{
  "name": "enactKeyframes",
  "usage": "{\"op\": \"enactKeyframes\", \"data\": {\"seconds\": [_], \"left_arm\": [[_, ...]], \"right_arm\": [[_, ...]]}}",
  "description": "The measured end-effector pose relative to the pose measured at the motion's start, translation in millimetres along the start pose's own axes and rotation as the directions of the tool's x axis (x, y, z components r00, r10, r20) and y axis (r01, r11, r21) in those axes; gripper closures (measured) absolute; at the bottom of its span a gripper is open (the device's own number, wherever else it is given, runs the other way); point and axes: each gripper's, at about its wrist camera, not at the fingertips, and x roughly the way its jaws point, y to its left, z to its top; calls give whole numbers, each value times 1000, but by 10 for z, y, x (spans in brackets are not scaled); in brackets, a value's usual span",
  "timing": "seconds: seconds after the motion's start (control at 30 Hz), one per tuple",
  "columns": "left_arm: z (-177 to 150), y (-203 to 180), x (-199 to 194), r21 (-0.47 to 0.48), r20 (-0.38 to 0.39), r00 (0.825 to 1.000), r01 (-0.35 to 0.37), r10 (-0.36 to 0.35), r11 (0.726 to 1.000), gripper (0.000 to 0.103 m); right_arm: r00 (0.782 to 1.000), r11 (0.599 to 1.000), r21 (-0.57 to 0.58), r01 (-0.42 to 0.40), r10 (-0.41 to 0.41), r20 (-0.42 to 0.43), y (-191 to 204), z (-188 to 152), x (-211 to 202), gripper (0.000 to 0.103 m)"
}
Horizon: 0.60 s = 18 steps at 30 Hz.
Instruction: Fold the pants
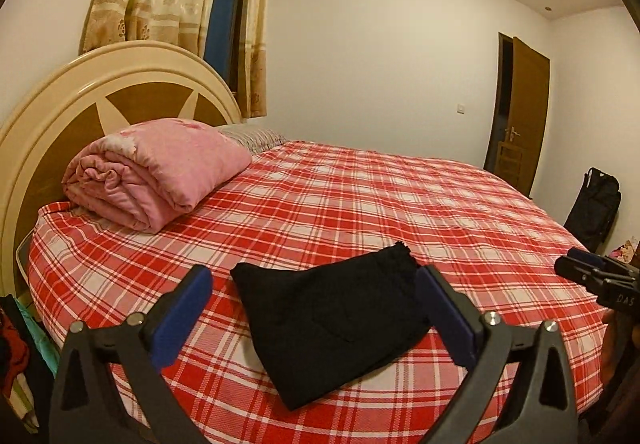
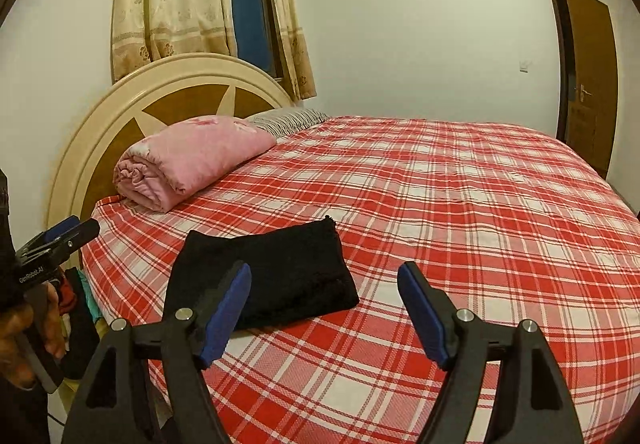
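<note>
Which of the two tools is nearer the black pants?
Left. The left tool is open, lined up on the folded black pants. The right tool is open off to their right, over bare plaid sheet.

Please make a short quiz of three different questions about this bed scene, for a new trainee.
1. True or false: the left gripper is shut on the black pants.
2. Multiple choice: where does the pink quilt lie? A) at the foot of the bed, B) by the headboard, C) on the floor.
3. Short answer: in what state are the pants on the plaid sheet?

Key:
1. False; its jaws stand wide open and the pants lie free on the sheet. The right gripper is open too.
2. B.
3. Folded into a compact bundle, lying flat.
</note>
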Motion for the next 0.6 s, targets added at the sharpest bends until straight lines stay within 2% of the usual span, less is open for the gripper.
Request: {"op": "enactKeyframes", "data": {"seconds": [0.6], "left_arm": [[-12, -120, -22, 45, -5, 1000, -1, 2, 999, 0]], "right_arm": [[1000, 1000, 12, -2, 2, 22, -5, -44, -70, 26]]}}
